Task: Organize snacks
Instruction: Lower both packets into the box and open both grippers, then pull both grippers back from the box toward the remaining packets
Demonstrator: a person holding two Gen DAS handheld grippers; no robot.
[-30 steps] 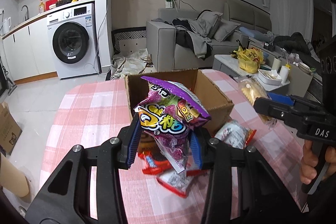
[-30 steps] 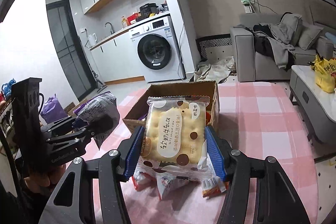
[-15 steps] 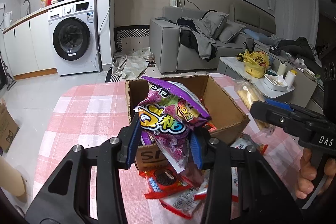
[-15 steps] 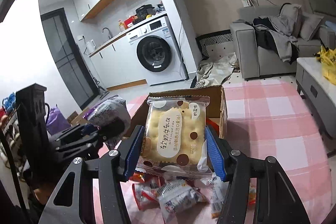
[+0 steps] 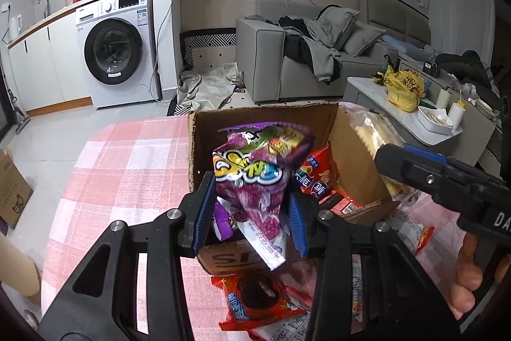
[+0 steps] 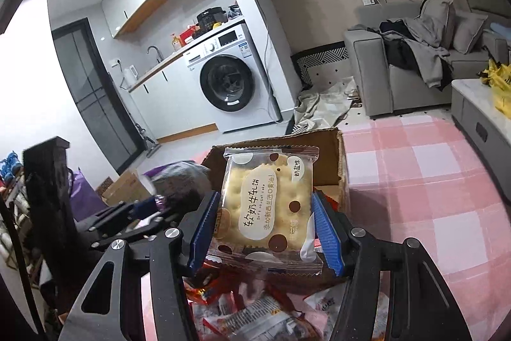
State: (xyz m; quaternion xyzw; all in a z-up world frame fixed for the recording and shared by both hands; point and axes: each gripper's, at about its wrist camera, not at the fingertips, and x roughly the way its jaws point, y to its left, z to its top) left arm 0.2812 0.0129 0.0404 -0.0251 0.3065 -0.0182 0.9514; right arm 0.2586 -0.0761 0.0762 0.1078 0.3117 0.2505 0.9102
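With the left tongs (image 5: 249,218) pinching a purple candy bag (image 5: 257,170) and the right tongs (image 6: 266,229) pinching a biscuit pack (image 6: 266,203) over the cardboard box (image 5: 354,149), release comes next.

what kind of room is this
Most likely a small open-plan flat: a white front-loading washing machine under a kitchen counter, a grey fabric sofa nearby, and a pink checked tablecloth on the table.

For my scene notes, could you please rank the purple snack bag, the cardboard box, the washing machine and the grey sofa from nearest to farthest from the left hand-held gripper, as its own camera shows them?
1. Purple snack bag: clamped in the left hand-held gripper.
2. Cardboard box: just beyond, on the table.
3 and 4. Washing machine, far left, and grey sofa, far right: too close to call.
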